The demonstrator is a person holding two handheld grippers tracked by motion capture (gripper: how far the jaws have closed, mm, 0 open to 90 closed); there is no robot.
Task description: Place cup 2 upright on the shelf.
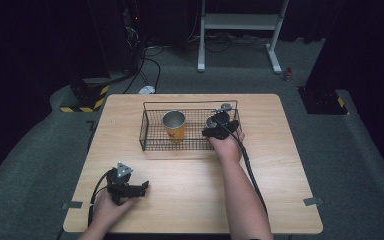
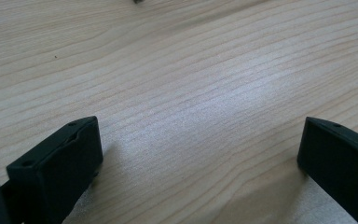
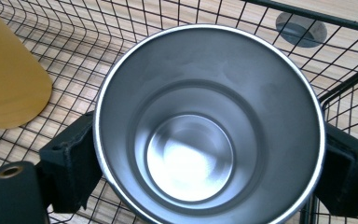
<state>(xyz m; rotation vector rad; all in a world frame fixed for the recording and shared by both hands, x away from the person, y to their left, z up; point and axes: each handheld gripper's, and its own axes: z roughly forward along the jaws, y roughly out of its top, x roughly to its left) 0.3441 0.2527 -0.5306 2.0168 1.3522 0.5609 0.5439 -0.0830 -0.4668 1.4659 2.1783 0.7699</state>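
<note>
Left gripper (image 2: 200, 154): jaws wide apart, holding nothing — I have it idle over bare table (image 1: 190, 200).
Orange cup (image 1: 174, 125): already upright in the wire basket (image 1: 150, 142), left of my right gripper.
Right gripper (image 3: 209, 163): jaws clasped on the steel cup (image 3: 209, 121), held inside the basket's right end.
Progress: I judge one cup placed — release remains.

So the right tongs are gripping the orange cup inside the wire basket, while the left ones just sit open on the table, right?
Not quite. The right tongs are gripping the steel cup, not the orange cup, which stands free beside it in the wire basket. The right gripper view shows the jaws on either side of the steel cup. The rest holds: the left tongs are open over the table.
</note>
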